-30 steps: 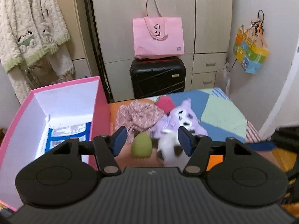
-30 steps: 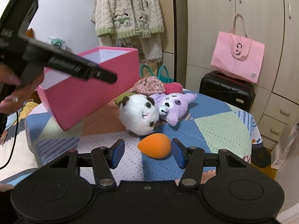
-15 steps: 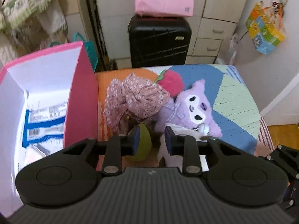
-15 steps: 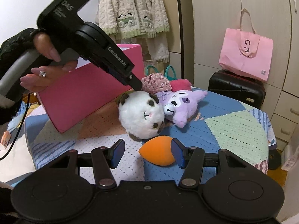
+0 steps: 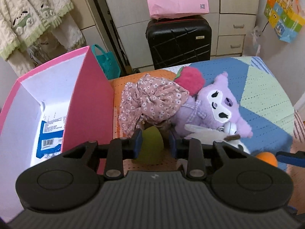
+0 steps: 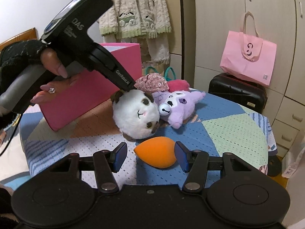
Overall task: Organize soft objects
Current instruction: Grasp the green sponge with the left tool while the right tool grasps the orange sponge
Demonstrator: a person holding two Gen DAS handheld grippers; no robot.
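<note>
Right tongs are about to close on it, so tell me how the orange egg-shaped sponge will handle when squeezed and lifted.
The orange sponge looks like soft foam, so it will probably squash between the open right tongs rather than resist. It is likely very light for its size. Its rounded, tapered shape lies on its side on the tablecloth, so a glancing push may roll or pivot it away.

Patchwork-covered table (image 6: pixel 225 131) w/ pink box (image 6: pixel 91 93), plushies, sponges, floral cloth (image 5: pixel 150 103).

The right gripper (image 6: pixel 150 154) is sitting open around the orange sponge (image 6: pixel 155 152), while the left gripper (image 6: pixel 128 86) is pressing behind the panda plush (image 6: pixel 136 117).
</note>
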